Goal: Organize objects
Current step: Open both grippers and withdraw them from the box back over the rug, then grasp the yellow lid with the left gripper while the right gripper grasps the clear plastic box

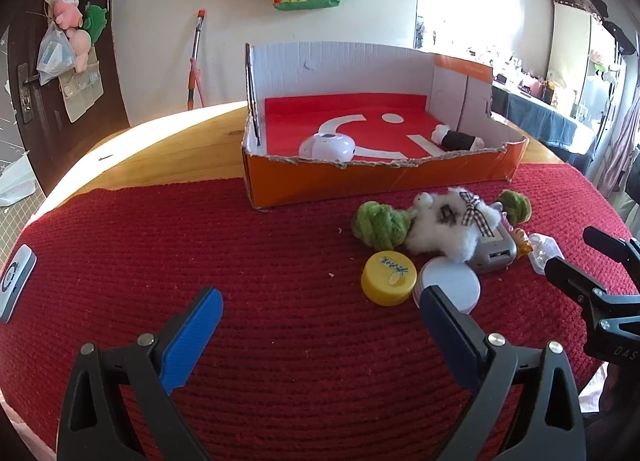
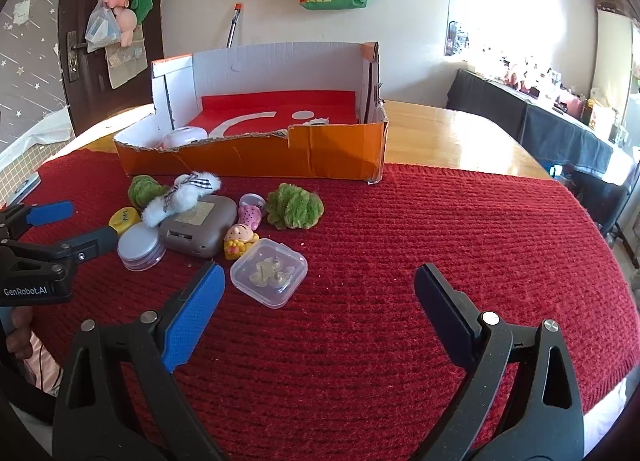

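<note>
An orange cardboard box (image 1: pixel 360 179) (image 2: pixel 256 159) with a red floor stands at the mat's far side. It holds a white rounded device (image 1: pixel 328 147) and a black-and-white roll (image 1: pixel 456 138). In front lies a pile: two green fuzzy balls (image 1: pixel 378 223) (image 2: pixel 295 205), a white fluffy toy (image 1: pixel 448 227) (image 2: pixel 180 197), a yellow cap (image 1: pixel 387 278), a white round jar (image 1: pixel 450 289) (image 2: pixel 140 247), a grey case (image 2: pixel 198 227), a small figurine (image 2: pixel 239 241) and a clear plastic box (image 2: pixel 269 271). My left gripper (image 1: pixel 320 313) is open and empty, its right finger beside the jar. My right gripper (image 2: pixel 320 289) is open and empty, right of the clear box.
A red knitted mat (image 2: pixel 440 241) covers the wooden table (image 2: pixel 448 133). A small white-blue gadget (image 1: pixel 16 281) lies at the mat's left edge. Bags and plush toys hang on the wall and door behind. A dark-covered side table (image 2: pixel 560 125) stands at the right.
</note>
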`<state>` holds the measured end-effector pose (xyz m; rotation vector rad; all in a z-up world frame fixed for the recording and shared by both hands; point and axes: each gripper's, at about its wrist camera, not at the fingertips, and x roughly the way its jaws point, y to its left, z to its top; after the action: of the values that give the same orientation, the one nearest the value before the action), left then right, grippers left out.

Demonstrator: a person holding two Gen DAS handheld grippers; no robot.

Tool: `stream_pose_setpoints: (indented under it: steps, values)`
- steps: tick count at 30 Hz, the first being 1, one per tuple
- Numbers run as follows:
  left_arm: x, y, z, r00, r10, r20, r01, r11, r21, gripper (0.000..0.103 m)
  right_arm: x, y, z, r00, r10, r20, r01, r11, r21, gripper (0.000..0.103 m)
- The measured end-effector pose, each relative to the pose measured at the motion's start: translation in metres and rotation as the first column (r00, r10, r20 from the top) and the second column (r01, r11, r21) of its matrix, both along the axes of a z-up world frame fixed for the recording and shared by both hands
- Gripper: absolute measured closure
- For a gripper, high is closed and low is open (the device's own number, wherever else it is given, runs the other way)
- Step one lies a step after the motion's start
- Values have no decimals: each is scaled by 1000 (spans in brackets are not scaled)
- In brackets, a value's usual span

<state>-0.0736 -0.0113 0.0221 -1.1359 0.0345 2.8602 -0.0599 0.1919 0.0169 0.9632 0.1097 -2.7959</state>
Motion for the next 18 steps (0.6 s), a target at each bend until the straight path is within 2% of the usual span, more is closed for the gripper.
stream_pose_setpoints:
  steps: [5, 14, 18]
  values:
    - [-8, -4, -4, 997, -26, 68, 24, 1000, 17, 7, -5, 0, -4, 1000, 8, 30, -8, 1000, 3, 6]
    - [-17, 0, -2, 992, -88, 94, 88, 996, 5, 15, -12, -2, -8, 998, 16, 58, -17, 1000, 6, 7]
    - [-20, 1, -1, 990, -112, 89, 111, 994, 13, 19, -14, -5, -9, 998, 25, 63, -26, 1000, 16, 17]
